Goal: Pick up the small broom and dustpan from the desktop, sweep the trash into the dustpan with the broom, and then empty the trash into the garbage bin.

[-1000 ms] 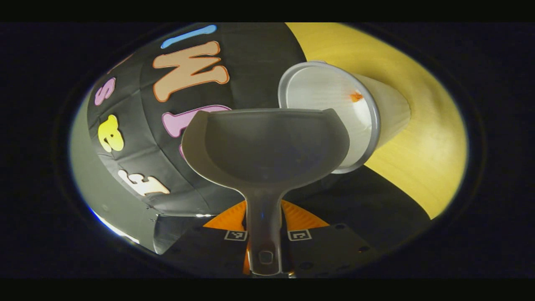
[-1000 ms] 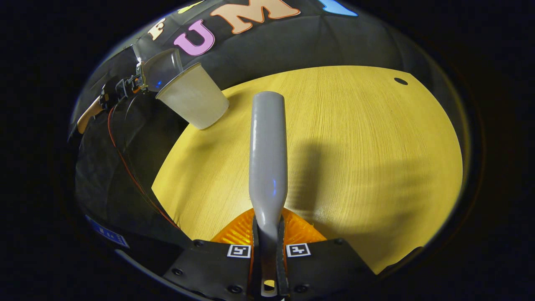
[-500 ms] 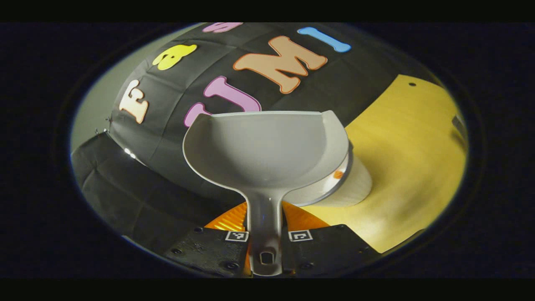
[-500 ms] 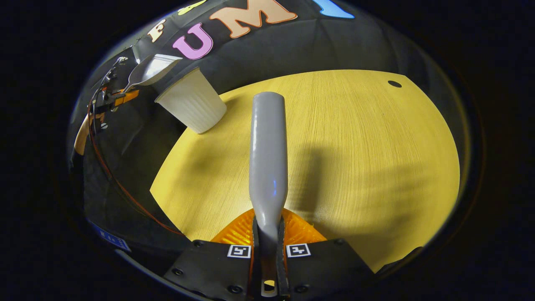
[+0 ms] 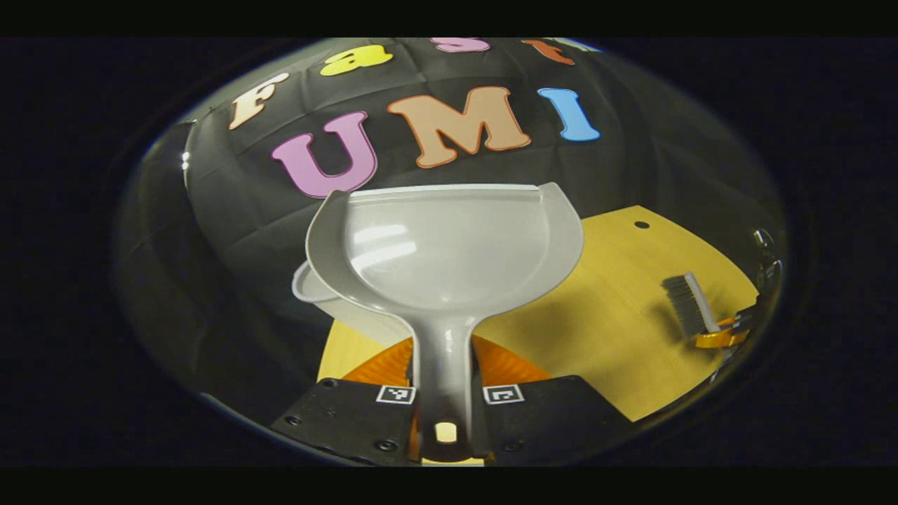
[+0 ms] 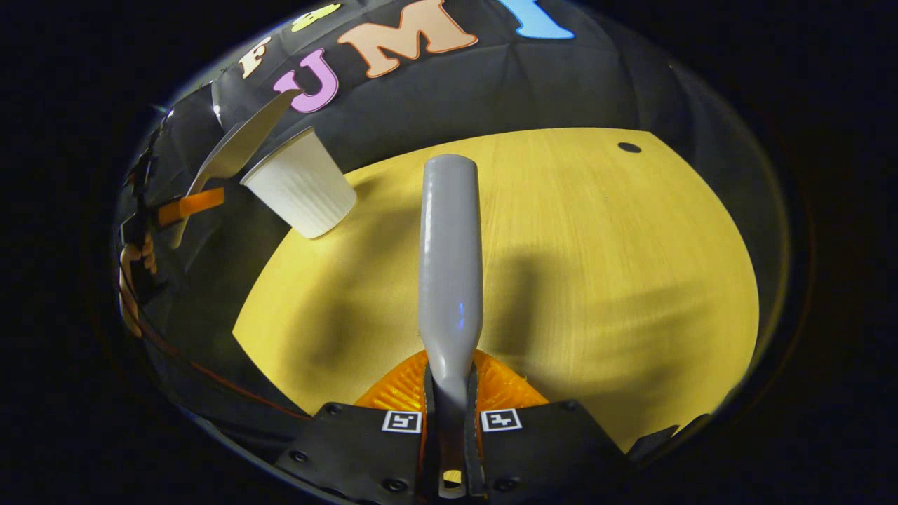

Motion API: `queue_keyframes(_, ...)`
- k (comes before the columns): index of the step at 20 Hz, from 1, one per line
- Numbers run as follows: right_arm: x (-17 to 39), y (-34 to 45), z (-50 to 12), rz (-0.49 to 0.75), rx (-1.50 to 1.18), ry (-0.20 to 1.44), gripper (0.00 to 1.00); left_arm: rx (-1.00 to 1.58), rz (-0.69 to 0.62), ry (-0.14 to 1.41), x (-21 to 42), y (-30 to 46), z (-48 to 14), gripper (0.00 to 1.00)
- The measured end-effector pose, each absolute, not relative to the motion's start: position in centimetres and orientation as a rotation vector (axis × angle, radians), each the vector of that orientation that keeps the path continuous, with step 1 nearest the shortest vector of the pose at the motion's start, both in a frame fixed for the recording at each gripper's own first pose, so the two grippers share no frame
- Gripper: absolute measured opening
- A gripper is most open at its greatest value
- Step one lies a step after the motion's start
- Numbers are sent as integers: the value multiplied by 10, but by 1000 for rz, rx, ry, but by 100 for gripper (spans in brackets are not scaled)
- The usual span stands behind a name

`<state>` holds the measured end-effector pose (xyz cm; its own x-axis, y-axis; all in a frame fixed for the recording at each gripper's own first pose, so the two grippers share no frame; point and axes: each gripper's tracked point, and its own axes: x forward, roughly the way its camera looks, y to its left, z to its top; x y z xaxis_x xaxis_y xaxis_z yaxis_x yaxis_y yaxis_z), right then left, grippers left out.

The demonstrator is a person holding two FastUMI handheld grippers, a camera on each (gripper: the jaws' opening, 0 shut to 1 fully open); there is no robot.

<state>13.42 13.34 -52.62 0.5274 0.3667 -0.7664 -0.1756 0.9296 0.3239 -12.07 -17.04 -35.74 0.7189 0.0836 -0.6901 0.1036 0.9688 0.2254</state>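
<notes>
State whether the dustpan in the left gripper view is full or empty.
Empty: the dustpan shows a bare, glossy inner surface with no trash in it, held by its handle in the left gripper.

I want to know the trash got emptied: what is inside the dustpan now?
The dustpan pan looks bare, only light glare on it. It covers most of the garbage bin behind it, so the bin's inside cannot be seen.

Yellow wood-grain desktop (image 6: 561, 231); white ribbed garbage bin (image 6: 302, 186) standing near its far-left edge.
</notes>
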Motion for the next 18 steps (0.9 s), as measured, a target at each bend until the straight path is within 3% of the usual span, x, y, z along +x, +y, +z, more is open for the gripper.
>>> queue_keyframes(5,135,127,-535,194,181,969,16,126,-12,923,-179,-211,-431,21)
queue_keyframes(11,118,125,-549,98,159,1119,17,83,-1,1106,-221,-226,-489,21)
queue_keyframes(18,109,121,-539,56,91,1251,18,55,28,1255,-238,-222,-494,22)
